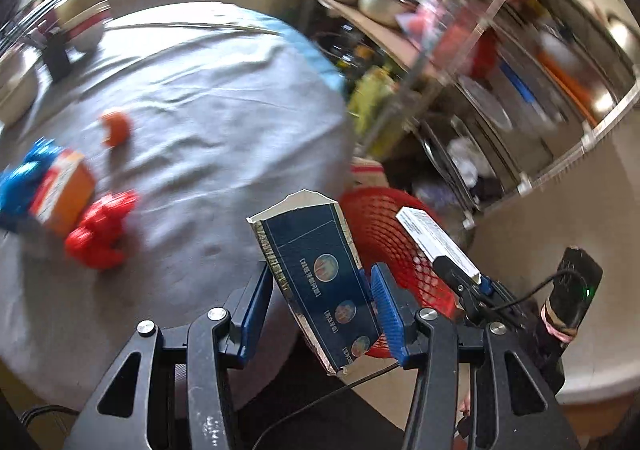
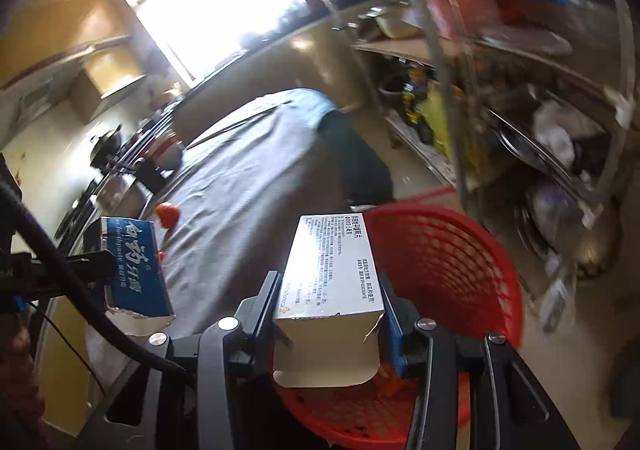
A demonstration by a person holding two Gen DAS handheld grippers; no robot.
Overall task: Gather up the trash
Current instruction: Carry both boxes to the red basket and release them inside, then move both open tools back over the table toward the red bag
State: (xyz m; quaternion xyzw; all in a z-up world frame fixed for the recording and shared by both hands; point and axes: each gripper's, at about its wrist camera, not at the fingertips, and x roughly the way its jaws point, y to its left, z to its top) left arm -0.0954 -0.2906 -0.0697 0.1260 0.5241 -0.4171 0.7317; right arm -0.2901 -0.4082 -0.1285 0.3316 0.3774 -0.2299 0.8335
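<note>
Roughly midway, going by what shows. Two bits of trash in hand, none dropped yet: left gripper [image 1: 320, 292] clamped partway shut on a torn dark blue carton [image 1: 316, 270], right gripper [image 2: 330, 310] likewise closed on a white printed box [image 2: 334, 282]. Red mesh basket [image 2: 444, 270] sitting on the floor just off the table edge, directly under the white box, some orange scraps seemingly inside already. Still out on the grey tablecloth [image 1: 208, 122]: a piece of orange peel [image 1: 116, 127], a small orange box [image 1: 64, 192], plus crumpled red [image 1: 102, 228] and blue [image 1: 24, 178] wads touching that box.

Pose-wise: both grippers angled steeply down, side by side. Right one above the basket, left one over the table corner just beside it. Lots of motion blur in the background.
</note>
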